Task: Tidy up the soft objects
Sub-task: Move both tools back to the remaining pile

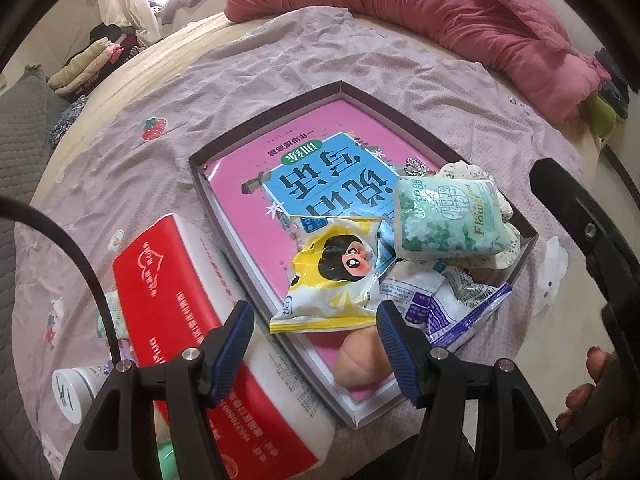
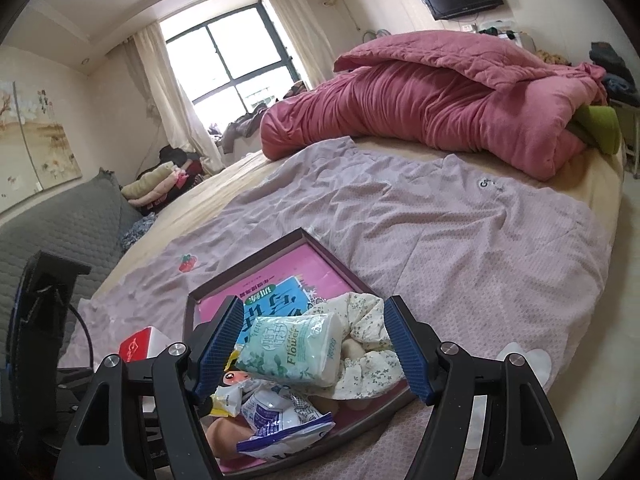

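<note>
Hovering both tools over the shallow dark-walled box (image 1: 362, 92) on the bed's mauve sheet (image 1: 120, 168). Left tool (image 1: 314, 322) gapes partway, nothing gripped; the yellow cartoon snack packet (image 1: 332, 280) lies past its tips, on the pink book (image 1: 240, 184) in the box. Right tool (image 2: 314, 346) gapes wide, empty, above the mint floral tissue pack (image 2: 288, 350). Red-and-white tissue pack (image 1: 180, 320) lies just beside the box, outside.

Soft daylight from the window (image 2: 236, 52) – blown out there, glare on the packets; shadows faint, fisheye bending and dark corners – centre sharp
</note>
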The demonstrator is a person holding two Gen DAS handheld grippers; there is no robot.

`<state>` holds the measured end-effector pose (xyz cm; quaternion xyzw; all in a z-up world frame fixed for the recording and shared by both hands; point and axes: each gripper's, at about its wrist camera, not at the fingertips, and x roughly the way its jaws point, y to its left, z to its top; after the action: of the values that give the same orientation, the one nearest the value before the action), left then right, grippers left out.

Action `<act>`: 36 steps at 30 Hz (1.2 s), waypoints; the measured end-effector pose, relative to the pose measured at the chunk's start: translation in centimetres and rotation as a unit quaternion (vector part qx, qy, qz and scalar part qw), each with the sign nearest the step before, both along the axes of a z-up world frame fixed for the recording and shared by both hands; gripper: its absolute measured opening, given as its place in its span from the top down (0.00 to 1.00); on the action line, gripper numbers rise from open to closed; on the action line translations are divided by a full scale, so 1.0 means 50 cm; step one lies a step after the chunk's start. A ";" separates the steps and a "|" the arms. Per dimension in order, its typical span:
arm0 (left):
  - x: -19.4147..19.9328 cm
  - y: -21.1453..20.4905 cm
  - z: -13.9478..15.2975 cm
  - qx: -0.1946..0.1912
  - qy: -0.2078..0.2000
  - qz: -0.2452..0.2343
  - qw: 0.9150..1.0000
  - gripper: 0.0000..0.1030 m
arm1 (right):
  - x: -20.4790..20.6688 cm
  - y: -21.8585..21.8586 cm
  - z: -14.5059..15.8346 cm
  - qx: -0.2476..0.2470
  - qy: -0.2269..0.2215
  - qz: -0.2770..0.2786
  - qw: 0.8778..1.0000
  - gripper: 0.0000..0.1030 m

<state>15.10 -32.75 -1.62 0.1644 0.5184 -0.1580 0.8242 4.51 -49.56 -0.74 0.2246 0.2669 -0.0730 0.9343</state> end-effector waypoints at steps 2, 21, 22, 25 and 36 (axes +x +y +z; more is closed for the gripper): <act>-0.006 0.005 0.007 -0.003 -0.002 0.000 1.000 0.38 | -0.001 0.006 0.005 -0.005 0.000 0.000 1.000 0.28; -0.070 0.106 0.095 -0.055 -0.029 0.029 0.998 0.38 | -0.039 0.082 0.088 -0.063 -0.023 0.006 0.998 0.26; -0.074 0.112 0.100 -0.056 -0.031 0.030 0.998 0.38 | -0.043 0.087 0.095 -0.067 -0.025 0.008 0.997 0.26; -0.083 0.131 0.113 -0.060 -0.038 0.036 0.997 0.38 | -0.049 0.104 0.113 -0.076 -0.029 0.016 0.997 0.26; -0.113 0.212 0.159 -0.081 -0.058 0.065 0.993 0.38 | -0.085 0.186 0.199 -0.125 -0.066 0.043 0.989 0.26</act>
<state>9.46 -22.15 6.32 0.0717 0.4648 -0.1360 0.8720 0.28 -40.27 9.21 0.0988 0.2025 -0.0509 0.9729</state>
